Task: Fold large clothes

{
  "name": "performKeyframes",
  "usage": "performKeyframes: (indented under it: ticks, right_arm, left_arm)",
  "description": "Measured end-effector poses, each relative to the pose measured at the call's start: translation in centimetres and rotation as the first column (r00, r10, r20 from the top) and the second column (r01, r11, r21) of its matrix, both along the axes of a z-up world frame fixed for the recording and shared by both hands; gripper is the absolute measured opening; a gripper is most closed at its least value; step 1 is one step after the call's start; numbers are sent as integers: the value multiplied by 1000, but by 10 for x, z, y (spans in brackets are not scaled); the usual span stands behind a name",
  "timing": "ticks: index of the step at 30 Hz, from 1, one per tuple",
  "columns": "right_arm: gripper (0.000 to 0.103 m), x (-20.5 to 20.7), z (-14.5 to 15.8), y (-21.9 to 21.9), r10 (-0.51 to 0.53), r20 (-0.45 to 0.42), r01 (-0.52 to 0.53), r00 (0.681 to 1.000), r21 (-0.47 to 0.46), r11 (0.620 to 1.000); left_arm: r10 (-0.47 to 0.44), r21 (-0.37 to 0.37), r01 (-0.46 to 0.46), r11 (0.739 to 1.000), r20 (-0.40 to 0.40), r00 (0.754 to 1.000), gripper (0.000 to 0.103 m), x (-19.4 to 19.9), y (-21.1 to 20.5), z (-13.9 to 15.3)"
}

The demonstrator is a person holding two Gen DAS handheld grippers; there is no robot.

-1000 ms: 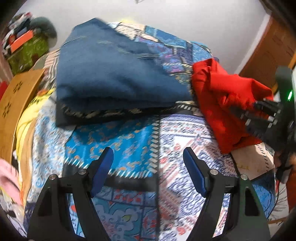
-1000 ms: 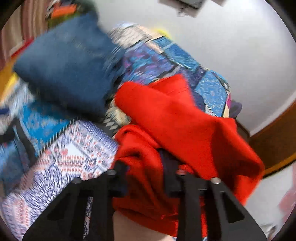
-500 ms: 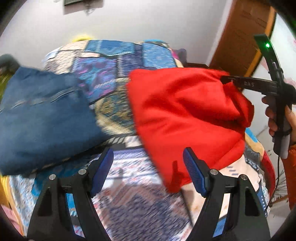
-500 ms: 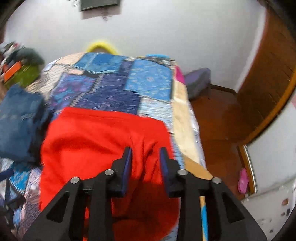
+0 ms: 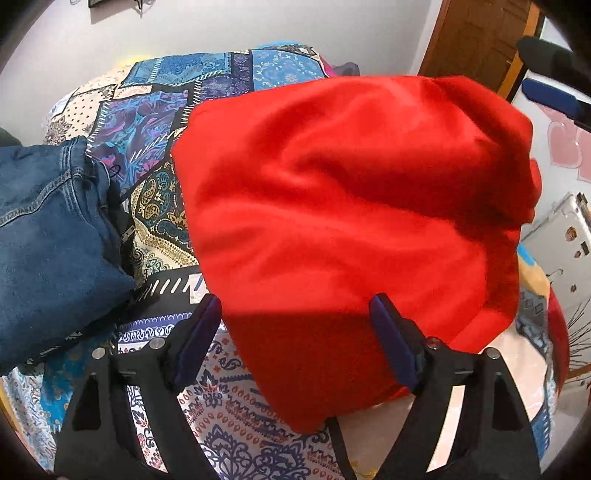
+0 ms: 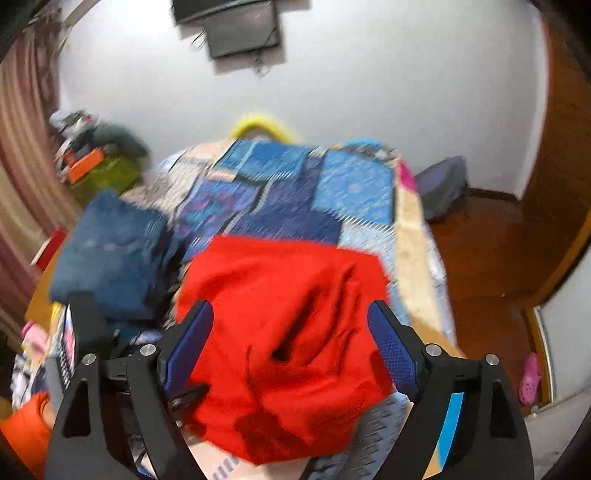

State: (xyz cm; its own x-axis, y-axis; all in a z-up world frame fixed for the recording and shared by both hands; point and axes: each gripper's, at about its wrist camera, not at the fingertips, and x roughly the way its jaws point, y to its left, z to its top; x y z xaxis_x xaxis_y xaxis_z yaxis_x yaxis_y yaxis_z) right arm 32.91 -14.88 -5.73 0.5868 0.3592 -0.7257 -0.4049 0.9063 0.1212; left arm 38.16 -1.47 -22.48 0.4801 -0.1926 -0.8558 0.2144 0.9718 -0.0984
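The red garment [image 5: 343,218] lies on the bed [image 5: 221,77] beside folded jeans [image 5: 48,236] — both grippers, left [image 5: 295,332] and right [image 6: 290,339], gape wide, the right's jaws just opened, gripping nothing.

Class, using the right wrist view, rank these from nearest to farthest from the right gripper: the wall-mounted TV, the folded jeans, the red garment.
1. Red garment: directly ahead of the open right gripper, lying on the bed.
2. Folded jeans: farther back, to the left.
3. Wall-mounted TV: high on the far wall, beyond the bed.
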Motion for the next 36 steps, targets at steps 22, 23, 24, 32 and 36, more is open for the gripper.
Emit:
performKeyframes:
  ticks: [22, 23, 24, 32, 36]
  right_arm:
    - [84, 7, -73, -62, -171, -217, 167, 961, -35, 985]
    - [84, 2, -76, -60, -158, -213, 149, 964, -56, 987]
    - [84, -1, -82, -58, -150, -215, 136, 965, -79, 988]
    - [84, -20, -91, -75, -178, -243, 156, 953, -106, 982]
    - [84, -23, -70, -78, -156, -212, 145, 965, -65, 987]
  left_arm:
    - [36, -144, -52, 988, -110, 993, 88, -29, 29, -17]
    - [43, -154, -60, 986, -115, 992, 88, -30, 31, -18]
    - [47, -159, -66, 985, -118, 992, 88, -32, 32, -18]
    - [56, -73, -64, 995, -116, 992, 87, -50, 35, -10]
    - [71, -84, -76, 994, -67, 995, 87, -51, 43, 12]
